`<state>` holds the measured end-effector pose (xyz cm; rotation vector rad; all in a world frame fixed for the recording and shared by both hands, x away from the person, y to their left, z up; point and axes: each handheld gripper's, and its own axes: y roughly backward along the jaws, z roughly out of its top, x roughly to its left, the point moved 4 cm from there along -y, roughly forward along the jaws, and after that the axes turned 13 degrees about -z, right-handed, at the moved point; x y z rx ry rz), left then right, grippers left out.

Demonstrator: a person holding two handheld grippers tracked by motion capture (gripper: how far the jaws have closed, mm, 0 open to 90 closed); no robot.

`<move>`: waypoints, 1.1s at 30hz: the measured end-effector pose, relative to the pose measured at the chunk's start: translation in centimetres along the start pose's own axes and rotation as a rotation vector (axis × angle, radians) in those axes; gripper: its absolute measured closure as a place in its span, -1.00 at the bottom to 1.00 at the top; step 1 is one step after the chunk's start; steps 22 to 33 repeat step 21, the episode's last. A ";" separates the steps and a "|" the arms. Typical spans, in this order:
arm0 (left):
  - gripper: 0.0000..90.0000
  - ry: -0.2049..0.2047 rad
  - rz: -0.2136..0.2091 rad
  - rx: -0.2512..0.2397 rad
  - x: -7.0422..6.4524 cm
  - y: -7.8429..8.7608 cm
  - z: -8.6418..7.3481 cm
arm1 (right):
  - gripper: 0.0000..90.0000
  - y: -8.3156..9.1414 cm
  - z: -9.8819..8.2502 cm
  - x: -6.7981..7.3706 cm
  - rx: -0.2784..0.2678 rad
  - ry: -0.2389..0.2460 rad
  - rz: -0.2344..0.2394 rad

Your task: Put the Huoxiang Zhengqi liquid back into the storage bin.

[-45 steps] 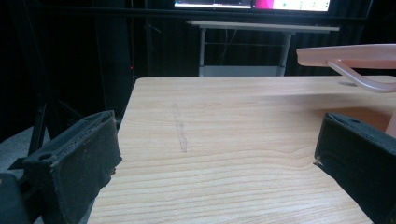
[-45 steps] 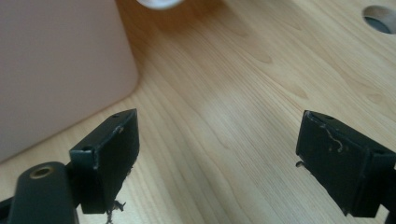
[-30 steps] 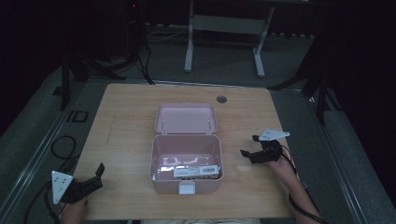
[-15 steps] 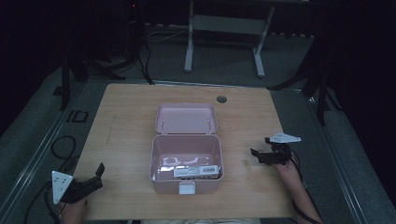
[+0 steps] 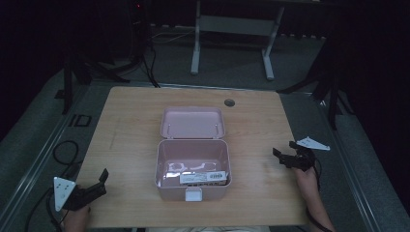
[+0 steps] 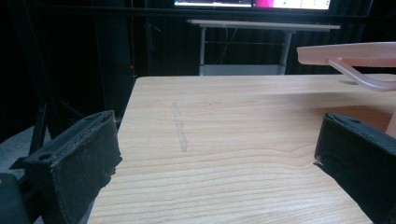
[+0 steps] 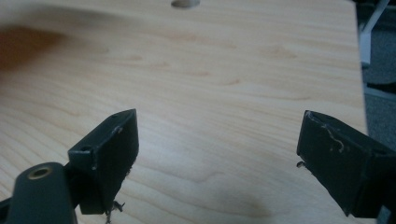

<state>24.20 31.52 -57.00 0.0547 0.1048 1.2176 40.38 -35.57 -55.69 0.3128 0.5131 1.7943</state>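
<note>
Both the left tool [image 5: 102, 180] and right tool [image 5: 284, 152] gape empty beside the open pink box [image 5: 193, 164] on the counter [image 5: 130, 125].

Pale matt wood-grain table [image 5: 130, 121], smooth pink plastic box [image 5: 192, 191], matt black jaws
</note>
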 end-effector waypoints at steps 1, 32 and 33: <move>-1.00 0.000 0.000 -0.001 0.0 0.0 0.0 | -0.71 0.2 0.0 -0.3 -0.013 -0.020 0.003; -1.00 0.003 -0.002 -0.001 0.0 0.0 0.0 | -0.71 0.3 0.1 -0.8 -0.047 -0.055 -0.012; -1.00 0.003 -0.002 -0.001 0.0 0.0 0.0 | -0.71 0.3 0.1 -0.8 -0.047 -0.055 -0.012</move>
